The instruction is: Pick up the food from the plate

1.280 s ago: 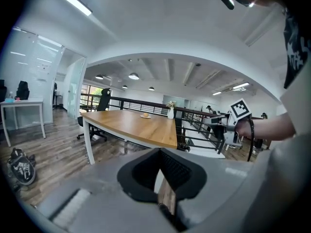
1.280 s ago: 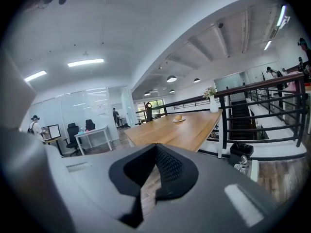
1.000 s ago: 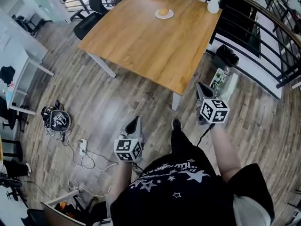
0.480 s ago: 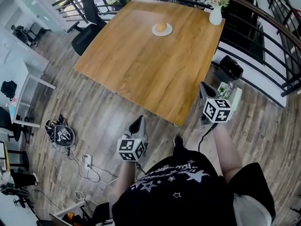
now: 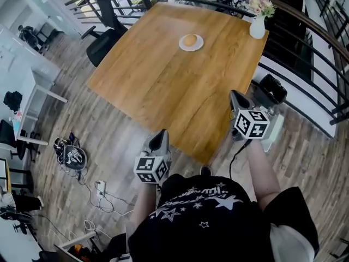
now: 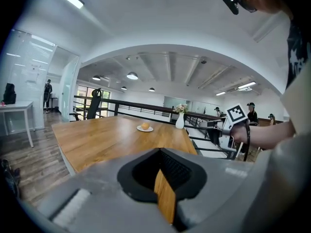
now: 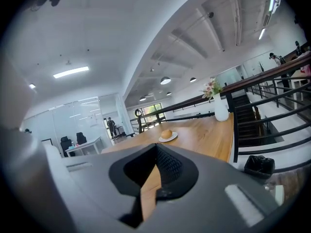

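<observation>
**Wooden table with food on a plate; both grippers closed and empty**

A person in a dark star-printed shirt [image 5: 202, 212] is standing at the near corner of the wooden table [image 5: 163, 91] and holding both forearms forward, elbows close to the body. The left gripper [image 5: 162, 133] is pointing ahead and slightly down by the table's near edge, its marker cube [image 5: 149, 169] facing upward. The right gripper [image 5: 233, 95] is being carried on a bare forearm, farther forward than the left, beside the table's right-hand edge. Each gripper view is showing its two jaws pressed together with nothing between them. The food [image 5: 190, 39], a round orange-brown piece, is sitting on a small white plate [image 5: 198, 46] toward the far side of the table, well apart from both grippers. A white vase of flowers [image 5: 257, 28] is standing at the far right corner, and a black chair [image 5: 103, 37] is standing off the table's left side.
</observation>
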Action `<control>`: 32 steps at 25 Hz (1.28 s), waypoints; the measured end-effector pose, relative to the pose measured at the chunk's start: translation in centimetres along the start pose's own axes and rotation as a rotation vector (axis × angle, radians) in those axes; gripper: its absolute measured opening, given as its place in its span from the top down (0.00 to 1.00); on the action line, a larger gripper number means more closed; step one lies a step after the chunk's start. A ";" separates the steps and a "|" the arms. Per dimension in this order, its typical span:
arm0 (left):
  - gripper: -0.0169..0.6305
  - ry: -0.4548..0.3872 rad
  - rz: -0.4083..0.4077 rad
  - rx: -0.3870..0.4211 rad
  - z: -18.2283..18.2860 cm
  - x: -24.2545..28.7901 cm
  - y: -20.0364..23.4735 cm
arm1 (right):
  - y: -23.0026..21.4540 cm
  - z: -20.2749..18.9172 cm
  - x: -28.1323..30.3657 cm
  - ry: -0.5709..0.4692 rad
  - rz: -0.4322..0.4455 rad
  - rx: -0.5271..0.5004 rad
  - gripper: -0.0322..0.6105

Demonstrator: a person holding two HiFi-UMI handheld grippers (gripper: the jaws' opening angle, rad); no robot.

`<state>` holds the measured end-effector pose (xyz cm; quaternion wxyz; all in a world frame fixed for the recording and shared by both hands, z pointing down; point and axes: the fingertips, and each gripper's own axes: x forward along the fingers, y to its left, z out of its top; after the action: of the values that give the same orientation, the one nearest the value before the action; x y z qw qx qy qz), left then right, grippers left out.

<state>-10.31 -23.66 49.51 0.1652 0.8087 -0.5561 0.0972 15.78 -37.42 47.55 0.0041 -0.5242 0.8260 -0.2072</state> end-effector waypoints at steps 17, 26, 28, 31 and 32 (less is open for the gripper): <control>0.97 0.041 -0.234 0.065 6.0 11.1 3.0 | -1.6 1.9 1.8 -0.072 -0.184 0.068 0.95; 0.97 0.096 -0.402 0.124 10.2 20.0 6.8 | -0.8 4.7 6.9 -0.101 -0.302 0.052 0.95; 0.97 0.107 -0.423 0.135 11.0 22.2 7.6 | -1.0 5.0 8.5 -0.102 -0.325 0.047 0.95; 0.97 0.122 -0.457 0.148 12.4 25.5 9.2 | -1.4 5.2 11.2 -0.093 -0.365 0.045 0.95; 0.85 0.123 -0.476 0.151 12.8 26.5 9.4 | -1.6 5.2 12.0 -0.088 -0.376 0.047 0.95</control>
<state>-9.84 -54.52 48.16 0.1562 0.9194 -0.3301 0.1459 12.89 -50.17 45.85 0.0137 -0.6777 0.7075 -0.2003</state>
